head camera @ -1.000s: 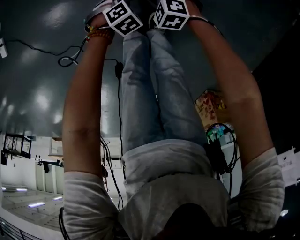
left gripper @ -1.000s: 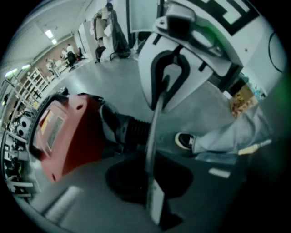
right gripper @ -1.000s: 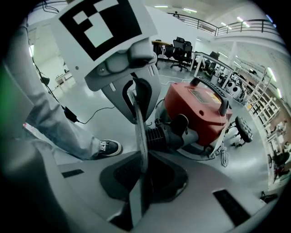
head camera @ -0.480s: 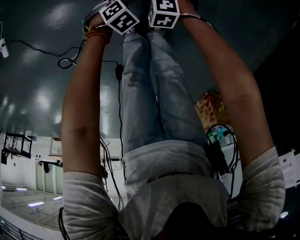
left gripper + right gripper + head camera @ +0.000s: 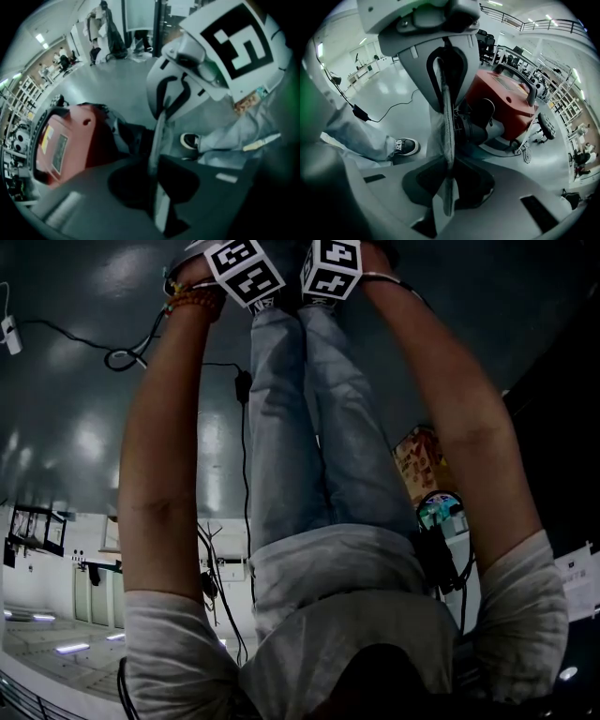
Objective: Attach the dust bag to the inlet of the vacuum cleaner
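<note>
A flat grey dust bag (image 5: 446, 117) hangs edge-on between my two grippers, which face each other and point down. My right gripper (image 5: 447, 173) is shut on its edge. My left gripper (image 5: 157, 183) has the same dust bag (image 5: 157, 140) between its jaws, which are opening. The red vacuum cleaner (image 5: 501, 101) stands on the floor just beyond the bag, its black inlet (image 5: 471, 126) close behind the bag. In the left gripper view the vacuum cleaner (image 5: 65, 140) is at the left. In the head view only the marker cubes of the left gripper (image 5: 246, 273) and right gripper (image 5: 331, 268) show.
The person's jeans (image 5: 309, 427) and a dark shoe (image 5: 405, 146) are beside the bag. A black cable with a plug block (image 5: 358, 112) runs over the glossy grey floor. A wheeled stool (image 5: 546, 126) and coiled cord stand right of the vacuum.
In the head view both marker cubes have shifted slightly toward the top edge and stand a little closer together; the arms have followed them.
</note>
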Demonstrator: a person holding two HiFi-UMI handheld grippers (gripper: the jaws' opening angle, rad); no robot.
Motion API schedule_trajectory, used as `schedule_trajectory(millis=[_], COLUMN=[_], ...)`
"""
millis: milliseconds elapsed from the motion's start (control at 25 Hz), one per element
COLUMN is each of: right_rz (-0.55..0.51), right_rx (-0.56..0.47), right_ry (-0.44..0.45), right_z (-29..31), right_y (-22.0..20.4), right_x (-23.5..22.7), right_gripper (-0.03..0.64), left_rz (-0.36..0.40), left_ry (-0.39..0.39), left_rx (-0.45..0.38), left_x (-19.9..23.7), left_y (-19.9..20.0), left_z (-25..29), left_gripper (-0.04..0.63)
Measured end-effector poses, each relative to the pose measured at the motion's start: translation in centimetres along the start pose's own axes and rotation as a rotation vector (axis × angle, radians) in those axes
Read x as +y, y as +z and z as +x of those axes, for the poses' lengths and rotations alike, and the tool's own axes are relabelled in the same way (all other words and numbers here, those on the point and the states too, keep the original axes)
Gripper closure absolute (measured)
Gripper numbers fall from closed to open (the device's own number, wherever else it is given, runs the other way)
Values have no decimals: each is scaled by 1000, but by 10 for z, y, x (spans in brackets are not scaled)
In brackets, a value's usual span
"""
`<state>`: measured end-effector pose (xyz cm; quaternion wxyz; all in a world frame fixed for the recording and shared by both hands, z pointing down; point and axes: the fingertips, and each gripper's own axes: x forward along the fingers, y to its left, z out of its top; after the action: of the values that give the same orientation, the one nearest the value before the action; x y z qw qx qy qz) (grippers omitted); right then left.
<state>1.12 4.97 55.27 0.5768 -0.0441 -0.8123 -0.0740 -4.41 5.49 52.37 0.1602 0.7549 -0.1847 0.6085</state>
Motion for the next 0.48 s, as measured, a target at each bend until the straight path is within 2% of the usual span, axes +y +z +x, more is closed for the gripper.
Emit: schedule_trajectory(millis=[120, 280, 480], right_rz=[-46, -168, -112], right_rx=[16, 16, 18], right_ry=[-22, -66, -75], right_z=[-9, -17, -7], right_y=[0, 8, -5], right_x=[-3, -2, 0], right_gripper=[572, 574, 573], left_rz=[-38, -95, -32], left_ry=[8, -13, 9], left_rx=[-18, -32, -11], left_x=[-2, -11, -19], left_y=[-1, -7, 0], left_z=[8, 24, 18], left_gripper=[546, 554, 558])
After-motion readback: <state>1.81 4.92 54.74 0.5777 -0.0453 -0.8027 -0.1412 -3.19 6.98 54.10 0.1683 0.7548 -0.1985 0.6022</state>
